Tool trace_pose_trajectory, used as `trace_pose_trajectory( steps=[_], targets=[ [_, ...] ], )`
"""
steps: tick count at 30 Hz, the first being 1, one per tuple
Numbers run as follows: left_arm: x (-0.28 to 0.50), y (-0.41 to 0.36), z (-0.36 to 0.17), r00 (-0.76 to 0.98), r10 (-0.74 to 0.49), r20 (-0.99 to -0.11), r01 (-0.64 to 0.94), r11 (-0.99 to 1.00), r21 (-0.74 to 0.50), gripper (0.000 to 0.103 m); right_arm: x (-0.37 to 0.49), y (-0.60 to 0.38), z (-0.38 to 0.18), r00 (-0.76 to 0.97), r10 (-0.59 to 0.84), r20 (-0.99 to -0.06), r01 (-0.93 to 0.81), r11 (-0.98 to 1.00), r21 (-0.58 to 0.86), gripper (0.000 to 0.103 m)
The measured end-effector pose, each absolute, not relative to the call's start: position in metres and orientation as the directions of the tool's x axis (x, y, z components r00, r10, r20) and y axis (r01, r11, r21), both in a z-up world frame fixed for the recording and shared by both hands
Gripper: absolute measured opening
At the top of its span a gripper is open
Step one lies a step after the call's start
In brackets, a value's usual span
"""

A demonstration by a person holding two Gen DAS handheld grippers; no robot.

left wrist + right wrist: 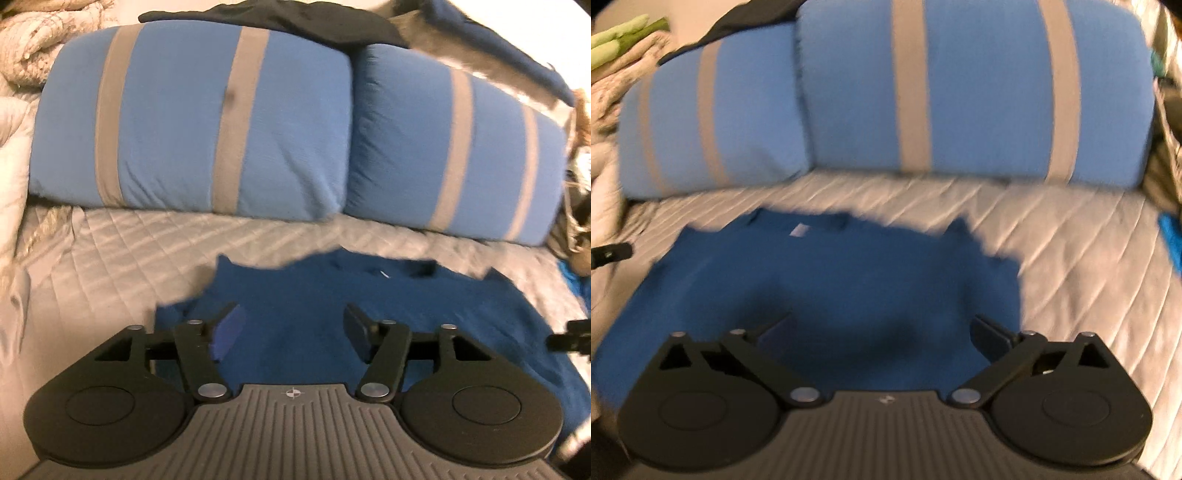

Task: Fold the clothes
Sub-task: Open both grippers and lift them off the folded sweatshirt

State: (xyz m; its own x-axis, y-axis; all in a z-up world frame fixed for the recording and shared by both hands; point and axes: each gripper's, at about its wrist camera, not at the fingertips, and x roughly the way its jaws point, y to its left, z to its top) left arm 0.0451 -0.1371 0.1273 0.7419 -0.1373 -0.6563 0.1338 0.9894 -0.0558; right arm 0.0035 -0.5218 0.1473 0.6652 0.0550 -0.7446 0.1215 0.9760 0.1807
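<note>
Nearest, the left claw (291, 328) stands with its jaws apart and nothing between them, poised over the dark blue shirt (332, 314); the right claw (882, 336) is spread wider, also empty, above the same shirt (831, 288); neither pad appears to touch the cloth, though the blur makes that hard to swear to. The shirt lies spread on the grey quilted bed cover (110, 251), its collar and label toward the pillows; its far edge looks ragged and uneven in both views. Behind it two blue striped pillows (192, 129) lean side by side, a black garment (277, 22) draped over their tops. The risk, I would judge, is in the next grasp; a claw closing on that rumpled edge may pinch the quilt with the shirt, or catch one layer only, leaving a crooked fold.
</note>
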Motion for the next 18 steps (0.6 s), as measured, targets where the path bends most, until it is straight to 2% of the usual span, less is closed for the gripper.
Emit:
trace_pose_trajectory(
  steps=[3,8,11,14,18],
  targets=[
    [0.021,-0.148,0.123,0.722,-0.132,-0.68,0.151,0.988,-0.031,0.064,-0.019,-0.501,0.147,0.643,0.092,-0.76,0.095,0.976,0.198,0.103],
    [-0.007,-0.15,0.109,0.674,-0.142,-0.725,0.185,0.983,-0.02,0.064,-0.037,-0.488,0.146,0.659,0.069,-0.749,0.096,0.98,0.175,0.103],
    [-0.014,-0.136,0.108,0.662,-0.187,-0.726,0.148,0.982,-0.118,0.064,-0.045,-0.488,0.151,0.709,0.05,-0.703,0.108,0.978,0.179,0.103],
    [-0.012,-0.125,0.104,0.647,-0.223,-0.729,0.115,0.974,-0.197,0.064,-0.044,-0.487,0.151,0.71,0.104,-0.696,0.056,0.978,0.203,0.103],
    [-0.01,-0.108,0.098,0.626,-0.254,-0.737,0.044,0.955,-0.292,0.064,-0.049,-0.486,0.154,0.728,0.106,-0.677,0.047,0.978,0.203,0.103]
  ],
)
